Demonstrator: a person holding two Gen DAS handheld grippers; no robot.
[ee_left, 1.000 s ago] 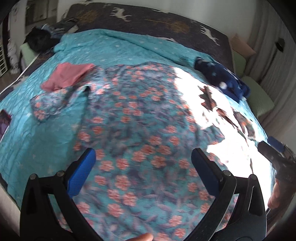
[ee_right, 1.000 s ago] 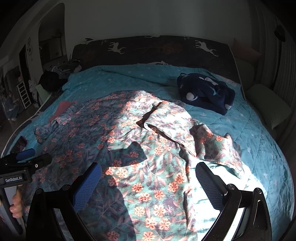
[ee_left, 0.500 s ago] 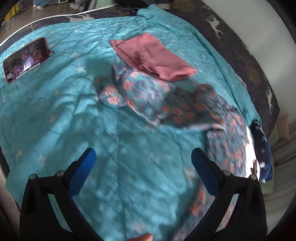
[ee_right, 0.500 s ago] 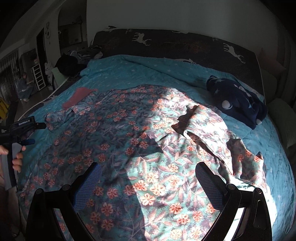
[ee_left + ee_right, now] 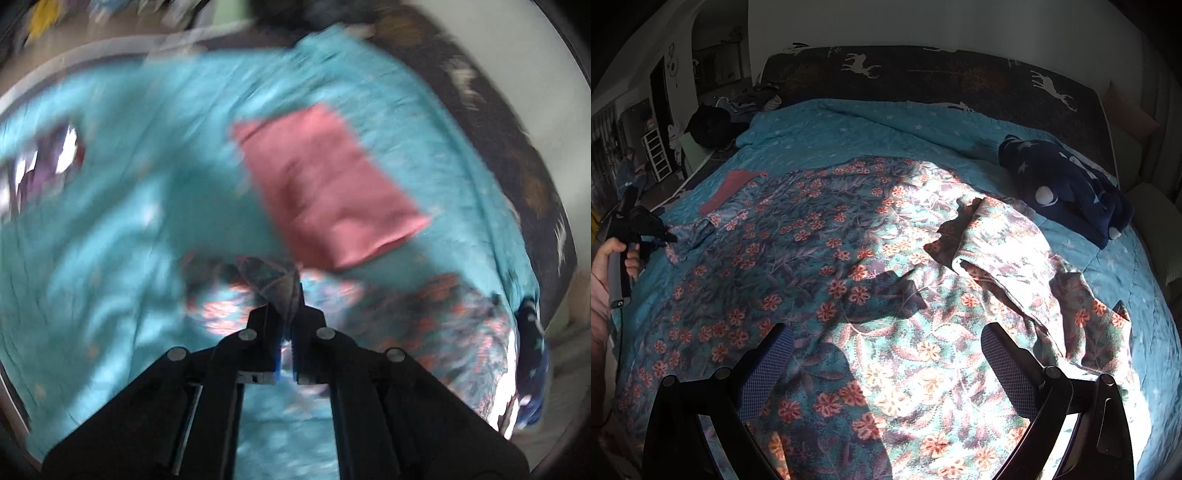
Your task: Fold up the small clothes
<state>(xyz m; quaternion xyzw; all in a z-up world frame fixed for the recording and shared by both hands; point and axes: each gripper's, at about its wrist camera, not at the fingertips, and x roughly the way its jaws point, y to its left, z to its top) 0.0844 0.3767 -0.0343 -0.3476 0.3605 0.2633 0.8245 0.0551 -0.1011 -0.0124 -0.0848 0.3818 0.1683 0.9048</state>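
Now left gripper (image 5: 284, 314) jaws pinch floral garment (image 5: 273, 280) — sleeve end.

Left wrist view is heavily motion-blurred; right wrist view is sharp, with hard sunlight, perhaps a window's, blowing out the floral garment (image 5: 871, 280).

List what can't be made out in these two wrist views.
- Left wrist view: motion blur smears the whole picture; the lit object on the quilt at the left edge is unreadable.
- Left wrist view: the left gripper is shut on the floral garment; which part it pinches is blurred.
- Right wrist view: the pink cloth is partly hidden behind the garment's sleeve.
- Right wrist view: the right gripper hangs open; the garment's near hem is cut off by the bottom edge.
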